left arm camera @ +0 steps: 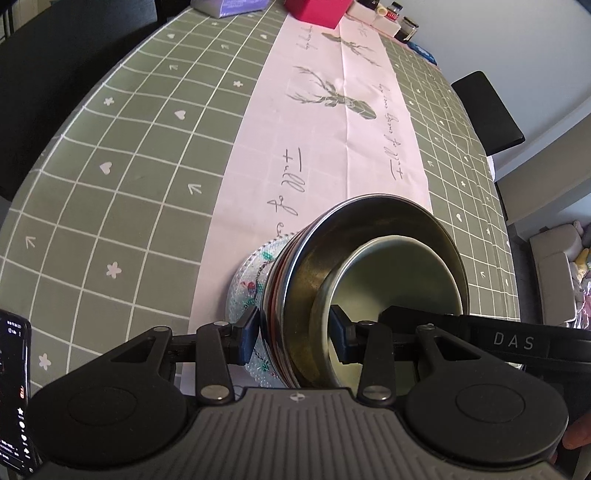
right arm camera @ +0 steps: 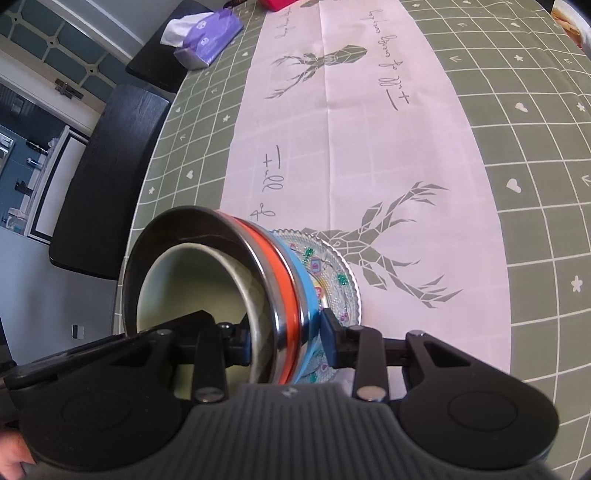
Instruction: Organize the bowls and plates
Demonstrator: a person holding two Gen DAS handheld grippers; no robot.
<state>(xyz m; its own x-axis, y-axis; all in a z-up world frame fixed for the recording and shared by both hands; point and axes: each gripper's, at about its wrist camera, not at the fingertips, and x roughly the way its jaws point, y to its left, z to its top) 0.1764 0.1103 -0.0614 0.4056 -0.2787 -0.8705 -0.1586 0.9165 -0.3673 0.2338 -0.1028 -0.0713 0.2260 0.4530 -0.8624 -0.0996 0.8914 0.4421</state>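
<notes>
A nested stack of steel bowls (left arm camera: 314, 273) with orange and blue bands (right arm camera: 291, 280) has a pale green bowl (left arm camera: 399, 280) inside and rests on a patterned glass plate (left arm camera: 247, 280); the plate also shows in the right wrist view (right arm camera: 332, 273). My left gripper (left arm camera: 293, 334) is shut on the stack's rim, one finger outside and one inside. My right gripper (right arm camera: 286, 336) is shut on the opposite rim the same way. The other gripper's finger reaches into the green bowl (right arm camera: 177, 284) in each view.
The stack stands on a pink deer-print runner (left arm camera: 332, 122) over a green checked tablecloth (left arm camera: 122, 155). A tissue box (right arm camera: 207, 37), a red box (left arm camera: 314, 11) and jars (left arm camera: 402, 26) stand at the far end. Dark chairs (right arm camera: 110, 177) flank the table. A phone (left arm camera: 14, 391) is at left.
</notes>
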